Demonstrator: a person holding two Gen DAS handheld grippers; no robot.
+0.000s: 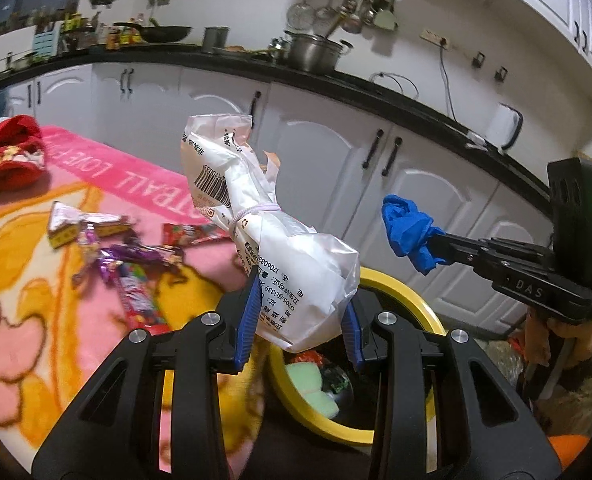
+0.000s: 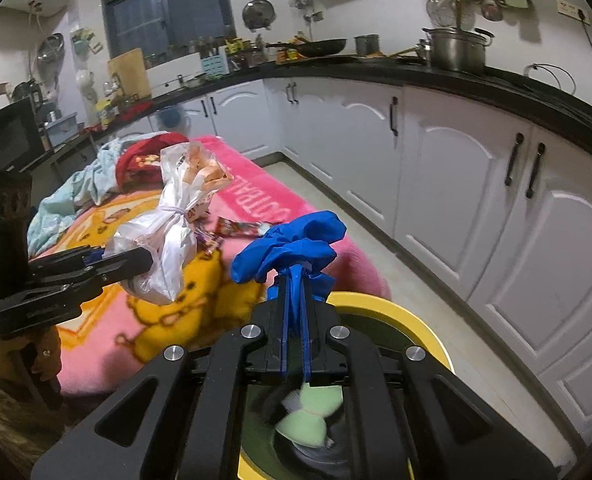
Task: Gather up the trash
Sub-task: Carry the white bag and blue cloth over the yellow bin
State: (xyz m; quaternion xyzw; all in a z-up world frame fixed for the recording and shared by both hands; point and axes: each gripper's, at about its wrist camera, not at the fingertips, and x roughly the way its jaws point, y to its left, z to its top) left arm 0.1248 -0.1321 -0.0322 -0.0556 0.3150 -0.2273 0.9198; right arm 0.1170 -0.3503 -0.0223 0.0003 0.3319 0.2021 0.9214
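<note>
Left wrist view: left gripper [image 1: 302, 312] pinches a white plastic bag [image 1: 263, 232], crumpled, printed with barcode and black text, cinched mid-length by a white band, held above the yellow-rimmed bin [image 1: 416, 300] at 5 o'clock. Right wrist view: right gripper [image 2: 294, 280], fingers pressed together, clamps a crumpled blue glove [image 2: 291, 246] over the bin's rim at 6 o'clock; snack wrappers [image 2: 231, 229] lie on the pink blanket [image 2: 255, 184] at 10 o'clock.

white cabinets [image 2: 436, 168], black countertop [image 2: 376, 74], dark window [image 2: 167, 4], pale floor [image 2: 360, 220].
</note>
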